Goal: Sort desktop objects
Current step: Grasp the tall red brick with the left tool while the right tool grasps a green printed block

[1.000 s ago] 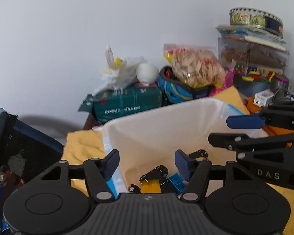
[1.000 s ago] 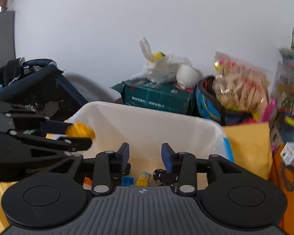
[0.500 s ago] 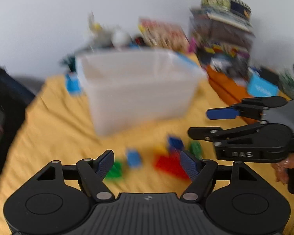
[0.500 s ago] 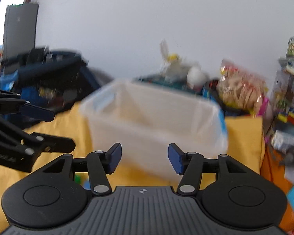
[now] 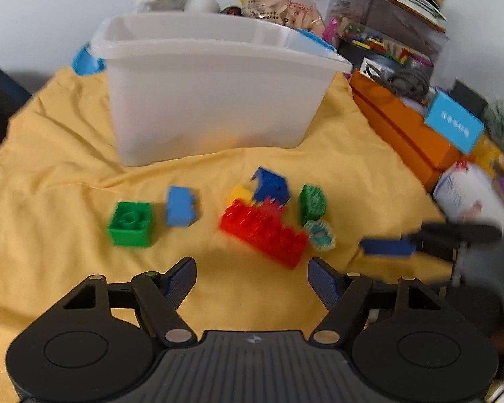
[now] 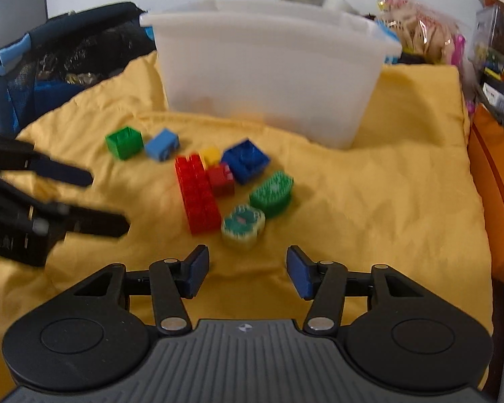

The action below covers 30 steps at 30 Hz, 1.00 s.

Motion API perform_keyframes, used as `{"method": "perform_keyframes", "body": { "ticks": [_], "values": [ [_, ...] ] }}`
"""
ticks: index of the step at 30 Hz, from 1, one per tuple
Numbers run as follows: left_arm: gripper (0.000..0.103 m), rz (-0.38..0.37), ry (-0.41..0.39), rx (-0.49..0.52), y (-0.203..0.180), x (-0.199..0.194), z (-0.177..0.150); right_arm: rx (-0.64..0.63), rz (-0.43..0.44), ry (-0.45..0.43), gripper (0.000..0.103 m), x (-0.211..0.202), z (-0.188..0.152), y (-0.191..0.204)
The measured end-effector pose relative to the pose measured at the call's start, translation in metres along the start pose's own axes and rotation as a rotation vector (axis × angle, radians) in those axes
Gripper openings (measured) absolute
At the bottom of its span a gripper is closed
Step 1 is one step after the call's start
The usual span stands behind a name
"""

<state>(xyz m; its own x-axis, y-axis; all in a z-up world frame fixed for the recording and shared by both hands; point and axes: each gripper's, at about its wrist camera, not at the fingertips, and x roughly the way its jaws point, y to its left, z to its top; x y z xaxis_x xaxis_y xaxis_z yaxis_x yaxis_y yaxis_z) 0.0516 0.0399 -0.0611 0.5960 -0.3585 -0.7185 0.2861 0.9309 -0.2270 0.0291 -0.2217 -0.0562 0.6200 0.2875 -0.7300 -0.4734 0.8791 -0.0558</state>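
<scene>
Hovering over the loose blocks on the yellow cloth point(image 5: 67, 174), both grippers point down at the pile with nothing between their fingers. The left gripper point(image 5: 252, 280) stands wide apart, just short of the red block point(image 5: 263, 233). The right gripper point(image 6: 247, 270) has its jaws parted too, and they have just eased slightly closer, with only bare cloth between them; its nearest target looks like the round teal-and-cream piece point(image 6: 242, 226).

The step in hand appears to be the reach for the next pickup. Still on the cloth, in front of the white bin point(image 5: 211, 100), lie about 8 pieces: a green cube point(image 5: 130, 223) and a light blue block point(image 5: 180, 206) off to one side, then a tight cluster of the red block, a small yellow piece point(image 5: 239, 194), a dark blue block point(image 5: 271, 186), a green ridged piece point(image 5: 312, 203) and the round piece.

Next, each gripper probably needs to drop onto 1 piece and straddle it cleanly. The cluster is crowded, with pieces touching, so the outlying cube or the round piece seems the easier grab; closing on the red block risks nudging its neighbours.
</scene>
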Motion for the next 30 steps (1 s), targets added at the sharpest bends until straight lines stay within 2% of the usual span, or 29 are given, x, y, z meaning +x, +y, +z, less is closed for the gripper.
{"method": "perform_keyframes", "body": {
  "ticks": [5,6,8,10,12,13,17,21,24,26,29,30],
  "values": [
    [0.075,-0.034,0.067,-0.132,-0.007,0.031,0.022,0.017,-0.002,0.007,0.054,-0.004,-0.009,-0.004],
    [0.075,-0.025,0.076,-0.14,-0.009,0.037,0.025,0.018,-0.005,0.005,0.055,-0.004,-0.01,-0.003],
    [0.073,0.04,0.104,-0.129,-0.013,0.05,0.03,0.019,-0.009,0.004,0.055,-0.006,-0.012,-0.002],
    [0.058,0.069,0.11,-0.129,-0.013,0.053,0.03,0.015,-0.012,0.001,0.055,-0.006,-0.014,-0.001],
    [0.05,0.051,0.125,-0.099,-0.011,0.049,0.028,0.013,-0.014,0.0,0.055,-0.007,-0.015,0.0],
    [0.043,0.045,0.144,-0.072,-0.009,0.047,0.027,0.012,-0.015,0.0,0.055,-0.007,-0.015,0.001],
    [0.034,0.048,0.193,0.027,0.006,0.032,0.017,0.0,-0.016,-0.001,0.056,-0.008,-0.015,0.001],
    [0.034,-0.007,0.157,-0.004,0.021,0.023,0.012,0.012,-0.01,-0.026,0.055,-0.009,-0.013,-0.002],
    [0.045,0.017,0.125,0.033,0.013,0.025,0.012,0.076,0.006,-0.077,0.055,-0.007,0.002,-0.01],
    [0.047,0.02,0.107,0.04,0.01,0.027,0.016,0.167,0.013,-0.091,0.055,-0.002,0.016,-0.019],
    [0.047,0.032,0.1,0.065,0.006,0.032,0.02,0.263,0.031,-0.062,0.052,0.017,0.032,-0.029],
    [0.045,0.037,0.104,0.077,0.006,0.035,0.02,0.271,0.013,-0.036,0.046,0.024,0.035,-0.03]
  ]
}}
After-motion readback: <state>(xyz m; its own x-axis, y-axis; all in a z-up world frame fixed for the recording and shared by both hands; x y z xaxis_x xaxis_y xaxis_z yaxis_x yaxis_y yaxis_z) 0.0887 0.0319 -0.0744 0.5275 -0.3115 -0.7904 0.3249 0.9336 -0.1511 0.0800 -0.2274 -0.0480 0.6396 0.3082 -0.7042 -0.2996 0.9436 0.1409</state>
